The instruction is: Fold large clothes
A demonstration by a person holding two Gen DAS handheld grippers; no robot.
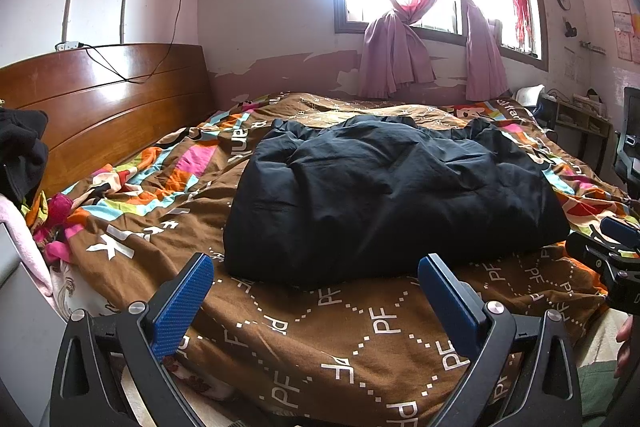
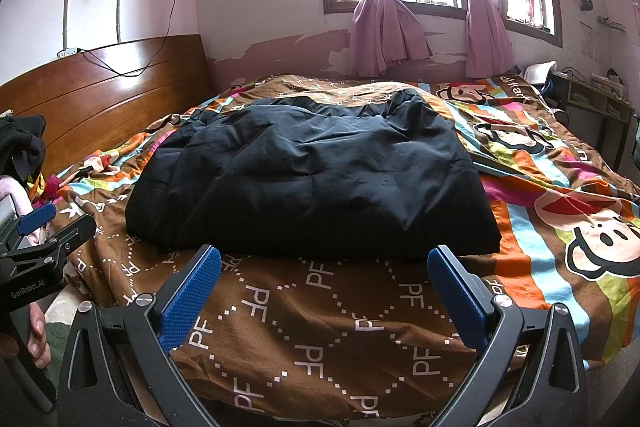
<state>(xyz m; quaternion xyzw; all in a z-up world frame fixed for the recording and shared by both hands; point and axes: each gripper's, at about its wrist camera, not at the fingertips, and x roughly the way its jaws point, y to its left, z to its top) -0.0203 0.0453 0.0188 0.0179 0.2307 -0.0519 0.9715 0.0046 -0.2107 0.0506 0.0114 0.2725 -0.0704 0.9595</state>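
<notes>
Dark garment (image 1: pixel 384 195) lies bundled mid-bed on the patterned quilt (image 1: pixel 360 327); both our grippers hang back, holding nothing.

We judge the folding well along: the garment sits as a thick, roughly rectangular packet, its near edge straight and its top still puffy and creased; whether another fold is wanted, we cannot tell. The left gripper (image 1: pixel 316 307) and the right gripper (image 2: pixel 324 299) each show fingers spread wide, short of the near edge, not touching cloth. Bare quilt lies between us and the packet, and more to its right. The headboard (image 1: pixel 100 99) stands left, well apart. A black heap (image 1: pixel 20 151) sits by the left bed edge.
</notes>
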